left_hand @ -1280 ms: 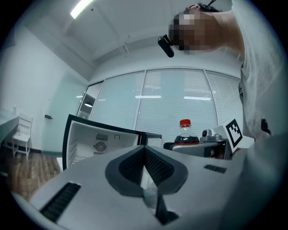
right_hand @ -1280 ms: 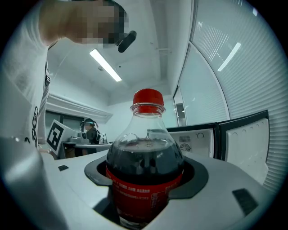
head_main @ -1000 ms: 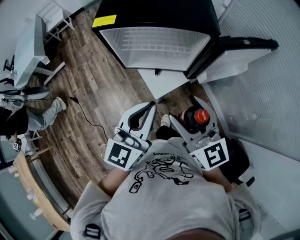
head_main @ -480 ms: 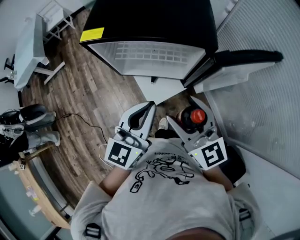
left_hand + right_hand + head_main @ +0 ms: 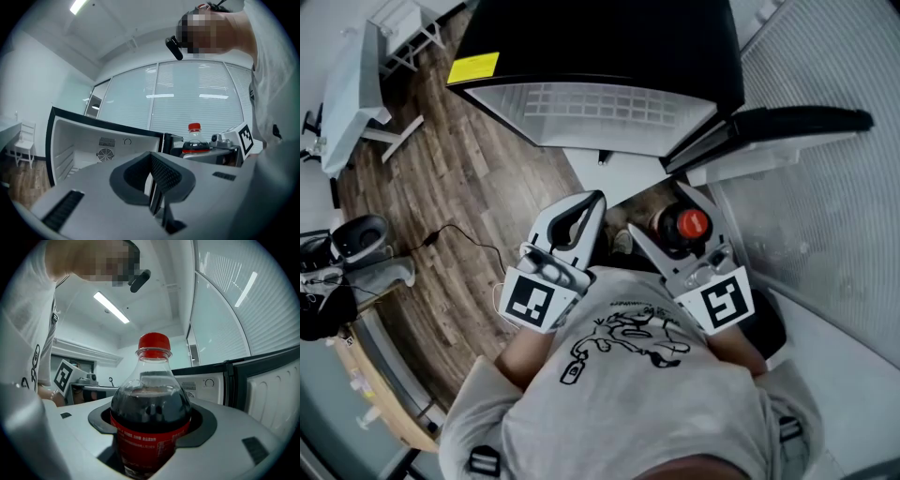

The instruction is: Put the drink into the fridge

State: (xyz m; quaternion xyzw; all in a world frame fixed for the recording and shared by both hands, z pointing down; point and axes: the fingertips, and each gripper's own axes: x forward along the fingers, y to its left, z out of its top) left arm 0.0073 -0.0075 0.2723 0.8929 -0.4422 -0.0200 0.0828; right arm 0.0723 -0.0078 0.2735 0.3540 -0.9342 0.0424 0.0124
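A cola bottle (image 5: 151,413) with a red cap (image 5: 692,223) stands upright between the jaws of my right gripper (image 5: 670,217), which is shut on it. The bottle (image 5: 194,143) also shows in the left gripper view, off to the right. My left gripper (image 5: 595,202) is shut and holds nothing, a little left of the right one. The small black fridge (image 5: 609,66) stands just ahead with its door (image 5: 787,127) swung open to the right, and its white inside (image 5: 93,150) looks bare.
Wood floor (image 5: 459,187) lies left of the fridge. A white table (image 5: 356,84) and a white chair (image 5: 403,19) stand at the far left. A cable (image 5: 459,239) runs over the floor. A frosted glass wall (image 5: 825,216) is on the right.
Both grippers and the bottle have come slightly closer to the open fridge. The grip on the bottle is unchanged.
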